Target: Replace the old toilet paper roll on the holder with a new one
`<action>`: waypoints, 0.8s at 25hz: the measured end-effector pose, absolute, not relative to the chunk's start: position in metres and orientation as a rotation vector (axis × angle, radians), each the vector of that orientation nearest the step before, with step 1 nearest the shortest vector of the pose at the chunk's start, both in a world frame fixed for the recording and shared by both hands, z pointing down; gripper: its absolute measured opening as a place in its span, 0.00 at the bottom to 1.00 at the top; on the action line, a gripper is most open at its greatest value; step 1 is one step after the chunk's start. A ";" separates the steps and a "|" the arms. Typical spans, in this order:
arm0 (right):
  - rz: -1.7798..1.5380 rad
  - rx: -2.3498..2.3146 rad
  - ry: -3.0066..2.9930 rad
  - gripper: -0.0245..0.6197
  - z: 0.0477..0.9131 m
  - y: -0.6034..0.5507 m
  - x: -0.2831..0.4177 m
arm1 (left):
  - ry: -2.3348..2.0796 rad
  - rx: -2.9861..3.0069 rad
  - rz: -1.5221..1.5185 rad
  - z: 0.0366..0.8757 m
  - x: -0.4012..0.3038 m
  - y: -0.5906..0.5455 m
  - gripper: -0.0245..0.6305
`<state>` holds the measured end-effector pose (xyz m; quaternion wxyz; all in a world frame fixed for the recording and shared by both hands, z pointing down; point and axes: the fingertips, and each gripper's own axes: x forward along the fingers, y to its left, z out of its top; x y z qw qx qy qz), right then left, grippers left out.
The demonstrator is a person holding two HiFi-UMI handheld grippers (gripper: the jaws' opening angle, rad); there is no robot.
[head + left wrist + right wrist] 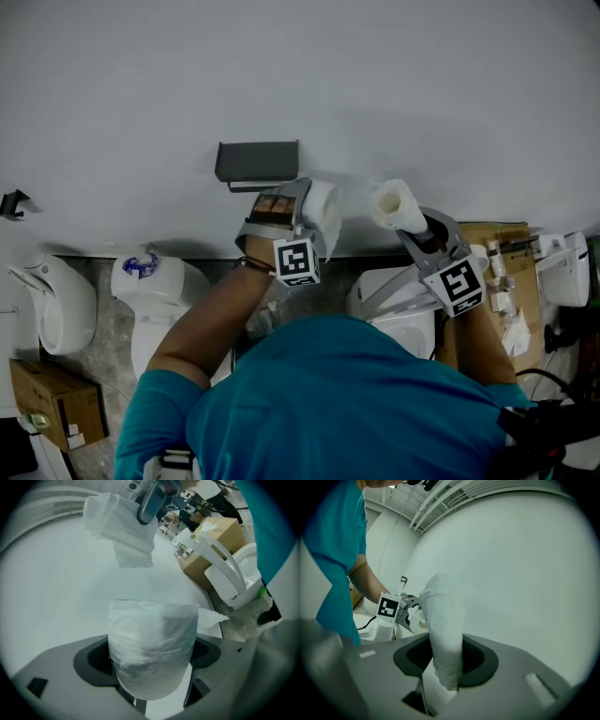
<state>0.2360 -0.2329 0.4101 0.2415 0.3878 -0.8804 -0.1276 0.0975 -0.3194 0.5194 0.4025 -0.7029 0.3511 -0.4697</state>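
The left tongs (pixel 305 211) were clamped across a full roll of toilet paper (pixel 152 644), held just below and to the right of the empty dark holder (pixel 257 161) on the wall. The right tongs (pixel 419 228) were partly closed on a thin, nearly spent roll (pixel 444 630), squashed between the jaws and held apart from the full one. Both rolls looked light and soft. The full one would likely dent under a hard squeeze, so a gentle grip across its wound sides, leaving the core free for the holder, seemed best.
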 end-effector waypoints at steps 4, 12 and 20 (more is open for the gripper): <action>-0.341 1.042 -2.401 0.25 0.416 -0.234 0.229 | 0.840 -1.701 -1.217 0.529 0.092 -0.322 0.74; -0.337 1.027 -2.405 0.25 0.417 -0.232 0.226 | 0.780 -1.760 -1.249 0.544 0.105 -0.308 0.74; -0.336 1.025 -2.401 0.25 0.419 -0.229 0.227 | 0.839 -1.483 -1.203 0.513 0.103 -0.325 0.74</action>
